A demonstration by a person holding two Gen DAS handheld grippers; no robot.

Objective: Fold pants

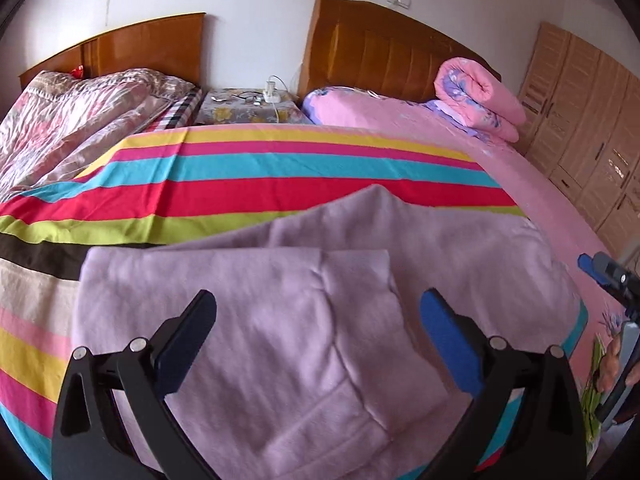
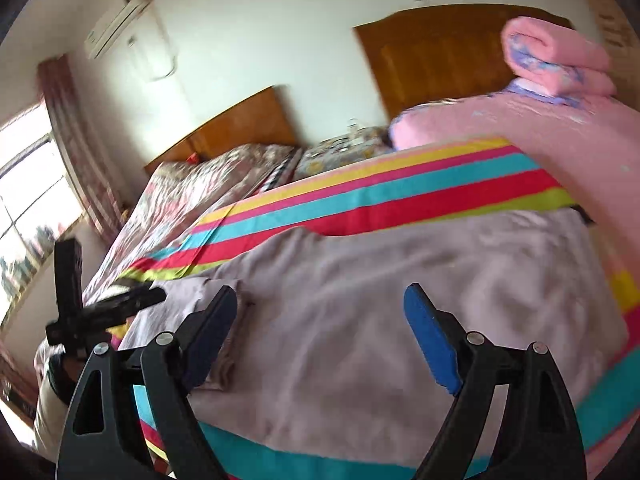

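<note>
Striped bed sheet carried lilac pants already folded over; left gripper and right gripper hung released, further folds probably remaining.

place: home bedroom | evidence: two beds, wardrobe, folded quilt

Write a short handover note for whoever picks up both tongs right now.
Left tongs: open, nothing held, above the folded end of the lilac pants.
Right tongs: open, nothing held, above the wider, flatter part of the pants.
Pants: on the striped sheet on the bed, near its front edge.
Done: one fold at least; a doubled layer with a straight edge lies on top at the left end.
Left: the rest looks spread out and creased; probably fold again and smooth it.
</note>
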